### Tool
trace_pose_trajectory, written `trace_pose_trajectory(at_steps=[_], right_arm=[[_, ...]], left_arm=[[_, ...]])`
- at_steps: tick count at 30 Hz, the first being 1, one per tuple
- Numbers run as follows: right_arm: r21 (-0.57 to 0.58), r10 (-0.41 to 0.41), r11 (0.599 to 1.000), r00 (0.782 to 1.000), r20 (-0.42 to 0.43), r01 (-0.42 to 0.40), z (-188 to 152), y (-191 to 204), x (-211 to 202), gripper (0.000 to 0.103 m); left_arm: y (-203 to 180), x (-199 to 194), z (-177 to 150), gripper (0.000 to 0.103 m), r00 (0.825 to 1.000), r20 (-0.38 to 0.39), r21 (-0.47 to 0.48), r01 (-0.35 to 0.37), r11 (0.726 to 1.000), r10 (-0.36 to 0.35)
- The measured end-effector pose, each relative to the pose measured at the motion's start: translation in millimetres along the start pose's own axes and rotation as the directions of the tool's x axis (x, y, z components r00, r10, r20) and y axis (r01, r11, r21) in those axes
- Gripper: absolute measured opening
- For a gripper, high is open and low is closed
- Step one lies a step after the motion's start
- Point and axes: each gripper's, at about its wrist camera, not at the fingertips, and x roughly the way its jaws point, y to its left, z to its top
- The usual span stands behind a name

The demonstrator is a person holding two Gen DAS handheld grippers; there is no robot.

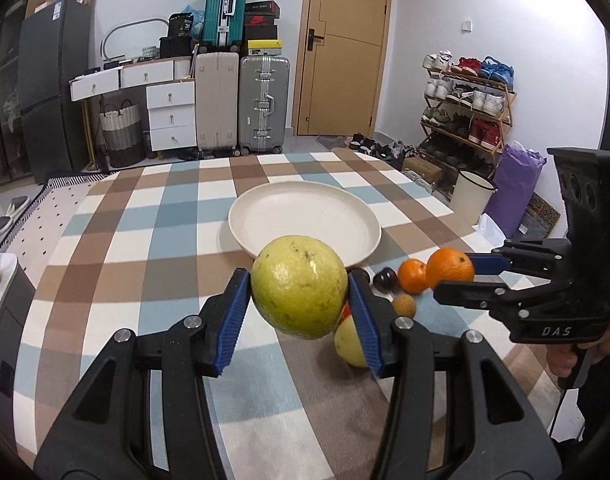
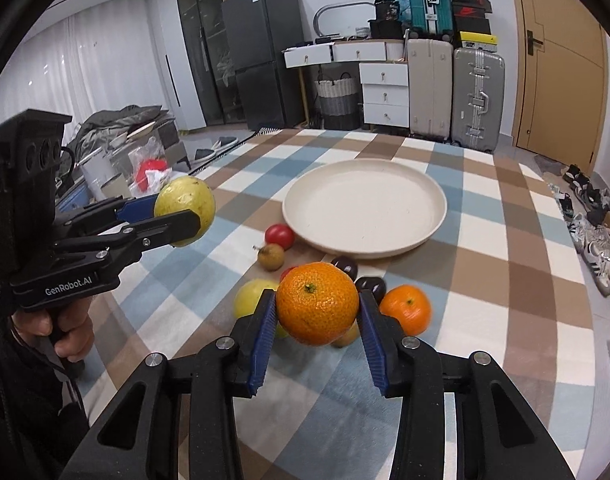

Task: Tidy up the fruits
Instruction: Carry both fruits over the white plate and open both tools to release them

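Observation:
My left gripper (image 1: 299, 304) is shut on a large yellow-green fruit (image 1: 299, 286) and holds it above the checked tablecloth, in front of the empty cream plate (image 1: 305, 216). It also shows in the right wrist view (image 2: 185, 210). My right gripper (image 2: 317, 320) is shut on an orange (image 2: 317, 304), lifted over the fruit pile; it also shows in the left wrist view (image 1: 451, 266). On the cloth lie a second orange (image 2: 407, 308), two dark plums (image 2: 371, 286), a red fruit (image 2: 279, 236), a brown fruit (image 2: 271, 256) and a yellow fruit (image 2: 251, 296).
The plate (image 2: 365, 208) sits mid-table on the checked cloth (image 2: 485, 264). Suitcases (image 1: 241, 100), white drawers (image 1: 171, 116) and a shoe rack (image 1: 469, 104) stand behind the table. A white bin (image 1: 471, 196) is off the right edge.

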Motion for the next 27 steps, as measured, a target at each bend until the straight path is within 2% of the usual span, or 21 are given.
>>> trace_pose_trajectory(at_steps=[9, 19, 27], right_arm=[[0.049, -0.018, 0.999, 0.999, 0.042, 0.016, 28, -21, -2, 0.041], [0.049, -0.033, 0.998, 0.998, 0.044, 0.031, 54, -32, 12, 0.041], [0.079, -0.046, 0.996, 0.998, 0.032, 0.044, 66, -46, 28, 0.041]], left_arm=[[-2, 26, 28, 0.047, 1.000, 0.008, 0.011, 0.000, 1.000, 0.000], [5, 63, 55, 0.047, 1.000, 0.005, 0.000, 0.000, 1.000, 0.000], [15, 100, 62, 0.047, 1.000, -0.019, -0.009, -0.005, 1.000, 0.004]])
